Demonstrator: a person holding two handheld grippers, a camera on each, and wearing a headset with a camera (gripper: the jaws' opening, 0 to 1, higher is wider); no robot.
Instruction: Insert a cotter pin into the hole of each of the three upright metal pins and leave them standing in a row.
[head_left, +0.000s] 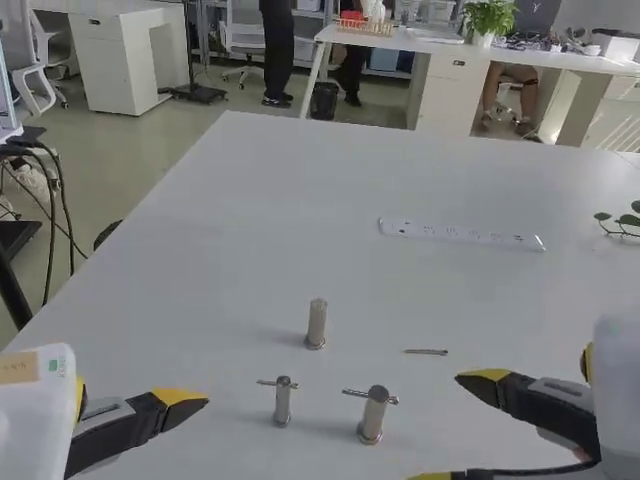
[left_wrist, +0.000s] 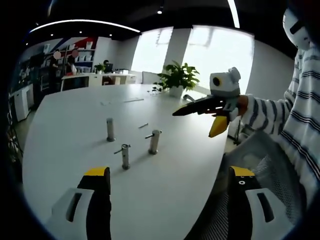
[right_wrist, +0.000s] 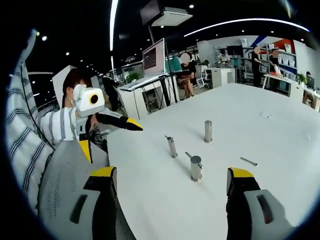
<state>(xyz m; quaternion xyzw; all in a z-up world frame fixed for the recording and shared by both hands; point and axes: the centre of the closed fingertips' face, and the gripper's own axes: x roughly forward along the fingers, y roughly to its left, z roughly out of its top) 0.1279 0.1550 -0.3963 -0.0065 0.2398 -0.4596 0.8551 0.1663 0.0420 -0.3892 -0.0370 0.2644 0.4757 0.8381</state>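
**Two pins fitted, one bare; both grippers standing off**

Head view. Three upright pins stand on the white tabletop (head_left: 250, 200). The near-left grey metal pin (head_left: 283, 399) and the near-right grey metal pin (head_left: 373, 412) each carry a cotter pin crosswise near the head. The bare grey metal pin (head_left: 316, 323) stands at 12 o'clock of them, so the set forms a triangle, not a row. The loose thin metal cotter pin (head_left: 426, 352) lies flat at 3 o'clock of the bare grey metal pin. The left gripper (head_left: 165, 408) at 7 o'clock and the right gripper (head_left: 447, 427) at 4 o'clock sit at the near edge, probably to avoid toppling pins. The frame cuts off the left gripper's second jaw.

Left gripper view. Its own jaws are spread wide and empty. The right gripper enters at 2 o'clock, jaws parted and empty.

Right gripper view. Its own jaws are spread and empty. The loose cotter lies closest to this gripper, which suits it for pick-up. The bare pin's hole is too small to make out.
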